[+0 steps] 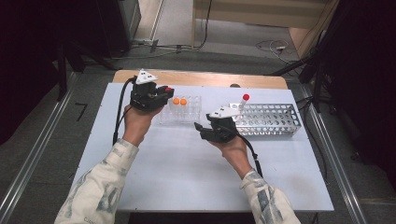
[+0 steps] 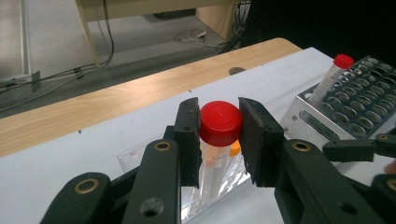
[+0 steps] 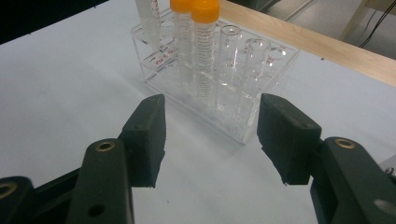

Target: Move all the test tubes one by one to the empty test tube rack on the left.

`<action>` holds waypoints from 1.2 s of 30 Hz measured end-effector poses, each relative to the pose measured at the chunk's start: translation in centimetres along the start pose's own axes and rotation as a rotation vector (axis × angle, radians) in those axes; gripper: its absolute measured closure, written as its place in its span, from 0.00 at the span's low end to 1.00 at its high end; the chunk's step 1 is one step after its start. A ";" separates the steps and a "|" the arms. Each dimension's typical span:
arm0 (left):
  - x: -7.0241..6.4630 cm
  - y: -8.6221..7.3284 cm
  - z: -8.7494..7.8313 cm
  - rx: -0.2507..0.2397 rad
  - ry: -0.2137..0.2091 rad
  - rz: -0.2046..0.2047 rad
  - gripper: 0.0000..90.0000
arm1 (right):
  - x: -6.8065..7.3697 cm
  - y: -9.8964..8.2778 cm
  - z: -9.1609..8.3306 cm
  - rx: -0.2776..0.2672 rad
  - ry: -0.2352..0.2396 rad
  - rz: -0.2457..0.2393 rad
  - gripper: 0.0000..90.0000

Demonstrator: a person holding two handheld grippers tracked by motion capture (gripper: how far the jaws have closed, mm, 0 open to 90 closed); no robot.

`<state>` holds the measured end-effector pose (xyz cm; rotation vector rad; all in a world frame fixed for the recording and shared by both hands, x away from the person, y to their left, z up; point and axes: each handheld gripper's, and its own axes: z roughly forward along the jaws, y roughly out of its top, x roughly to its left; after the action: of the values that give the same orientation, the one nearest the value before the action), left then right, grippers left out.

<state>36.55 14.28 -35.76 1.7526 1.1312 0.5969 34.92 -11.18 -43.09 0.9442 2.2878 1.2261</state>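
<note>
My left gripper [image 2: 219, 140] is shut on the red cap of a clear tube [image 2: 220, 122], held upright at the clear plastic rack [image 2: 140, 158]. From above, that gripper [image 1: 166, 91] sits at the left end of the clear rack [image 1: 194, 116], which holds two orange-capped tubes [image 1: 180, 101]. My right gripper [image 3: 210, 135] is open with nothing between its jaws and faces the clear rack [image 3: 261, 65] and its orange-capped tubes [image 3: 204, 28]. In the high view the right gripper [image 1: 199, 130] hovers just in front of that rack.
A metal rack [image 1: 271, 120] with many holes stands to the right and holds one red-capped tube [image 1: 244, 99]. The metal rack [image 2: 303, 105] and its tube [image 2: 340, 65] also appear in the left gripper view. A wooden strip [image 1: 196, 77] runs along the far edge of the white table [image 1: 187, 177].
</note>
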 end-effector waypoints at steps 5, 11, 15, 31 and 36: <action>0.4 0.3 0.3 -0.003 0.024 0.001 0.78 | -0.2 -0.1 -0.1 -0.001 -0.003 0.003 0.44; 0.7 0.6 0.7 -0.010 0.054 -0.001 0.78 | -0.3 -0.2 -0.2 -0.003 -0.003 0.004 0.44; 0.7 0.4 1.3 0.000 0.070 0.001 0.78 | -0.3 -0.2 -0.3 -0.007 -0.004 0.004 0.44; 0.5 -1.3 2.7 0.039 0.085 0.016 0.78 | -0.7 -0.6 -0.5 0.001 -0.010 0.015 0.42; 0.4 -2.0 3.1 0.052 0.086 0.016 0.78 | -0.7 -0.7 -0.5 0.001 -0.010 0.016 0.42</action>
<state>38.28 13.56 -38.95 1.7961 1.2026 0.6635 34.85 -12.18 -43.39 0.9686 2.2776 1.2242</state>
